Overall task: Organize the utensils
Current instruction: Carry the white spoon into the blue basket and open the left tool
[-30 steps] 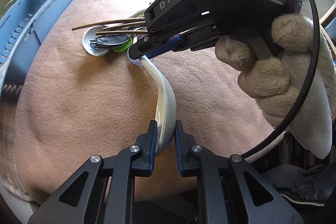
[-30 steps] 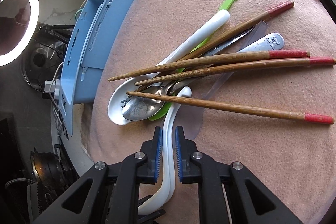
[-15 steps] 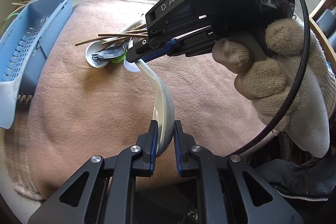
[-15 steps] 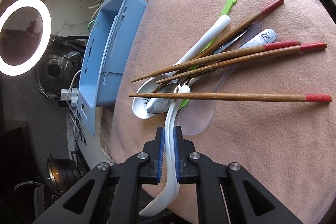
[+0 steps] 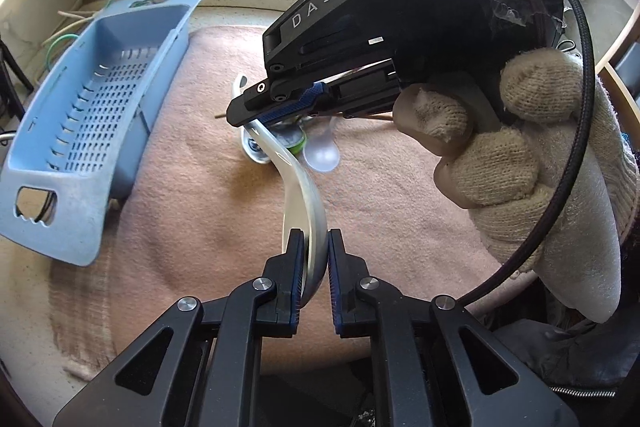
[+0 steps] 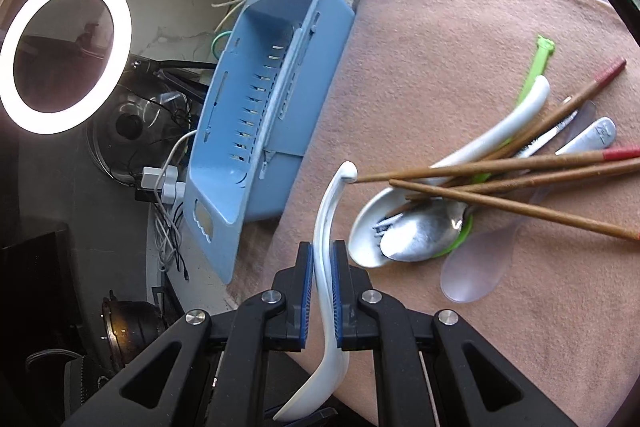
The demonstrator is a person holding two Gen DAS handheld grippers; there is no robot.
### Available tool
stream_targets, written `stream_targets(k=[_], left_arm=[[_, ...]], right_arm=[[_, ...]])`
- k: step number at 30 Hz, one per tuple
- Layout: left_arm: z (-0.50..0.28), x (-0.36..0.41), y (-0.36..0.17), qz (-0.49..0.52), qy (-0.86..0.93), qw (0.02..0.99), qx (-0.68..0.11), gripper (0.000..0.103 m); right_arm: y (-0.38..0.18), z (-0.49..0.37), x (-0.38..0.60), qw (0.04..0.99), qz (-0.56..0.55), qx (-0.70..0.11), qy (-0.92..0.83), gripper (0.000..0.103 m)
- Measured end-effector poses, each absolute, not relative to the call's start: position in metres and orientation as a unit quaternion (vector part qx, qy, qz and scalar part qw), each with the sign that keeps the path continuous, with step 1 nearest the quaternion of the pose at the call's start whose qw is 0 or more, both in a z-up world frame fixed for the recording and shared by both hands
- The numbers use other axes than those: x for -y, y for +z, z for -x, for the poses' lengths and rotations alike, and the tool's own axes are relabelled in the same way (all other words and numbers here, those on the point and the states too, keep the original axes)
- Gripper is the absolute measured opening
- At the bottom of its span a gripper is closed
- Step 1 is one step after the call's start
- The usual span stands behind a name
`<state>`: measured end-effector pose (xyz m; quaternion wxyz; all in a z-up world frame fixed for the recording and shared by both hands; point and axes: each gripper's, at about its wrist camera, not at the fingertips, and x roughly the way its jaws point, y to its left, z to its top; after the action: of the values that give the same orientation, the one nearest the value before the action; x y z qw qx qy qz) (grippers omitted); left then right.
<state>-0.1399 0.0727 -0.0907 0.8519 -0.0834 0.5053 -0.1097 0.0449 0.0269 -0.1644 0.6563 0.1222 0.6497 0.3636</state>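
A white ceramic soup spoon (image 5: 302,195) is held at both ends above the pink towel (image 5: 200,211). My left gripper (image 5: 313,247) is shut on its bowl. My right gripper (image 6: 322,259) is shut on its handle (image 6: 326,211); it also shows in the left wrist view (image 5: 256,115), held by a gloved hand. A pile of utensils lies on the towel: another white spoon (image 6: 480,151), a metal spoon (image 6: 424,235), a clear plastic spoon (image 6: 476,271), a green utensil (image 6: 536,67) and several red-tipped wooden chopsticks (image 6: 520,163). A blue slotted utensil tray (image 5: 88,131) sits at the towel's left edge.
The blue tray (image 6: 260,107) lies beside the towel on a speckled counter. A ring light (image 6: 64,51), a power strip and cables (image 6: 164,183) sit beyond the counter edge. A window is behind the counter in the left wrist view.
Both grippers have lifted the white spoon up and away from the pile, toward the blue tray side. Its handle tip has come clear of the chopsticks. The pile stayed in place.
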Motion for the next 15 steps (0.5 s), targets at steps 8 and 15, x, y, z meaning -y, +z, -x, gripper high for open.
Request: stream_targets(k=[8, 15], left_arm=[[0.110, -0.110, -0.073, 0.071, -0.096, 0.870, -0.479, 0.010], [0.075, -0.153, -0.075, 0.073, -0.085, 0.872, -0.476, 0.010]], right_arm=[[-0.135, -0.070, -0.072, 0.677, -0.115, -0.619, 0.381, 0.008], [-0.129, -0.102, -0.122, 0.685, -0.112, -0.606, 0.389, 0.008]])
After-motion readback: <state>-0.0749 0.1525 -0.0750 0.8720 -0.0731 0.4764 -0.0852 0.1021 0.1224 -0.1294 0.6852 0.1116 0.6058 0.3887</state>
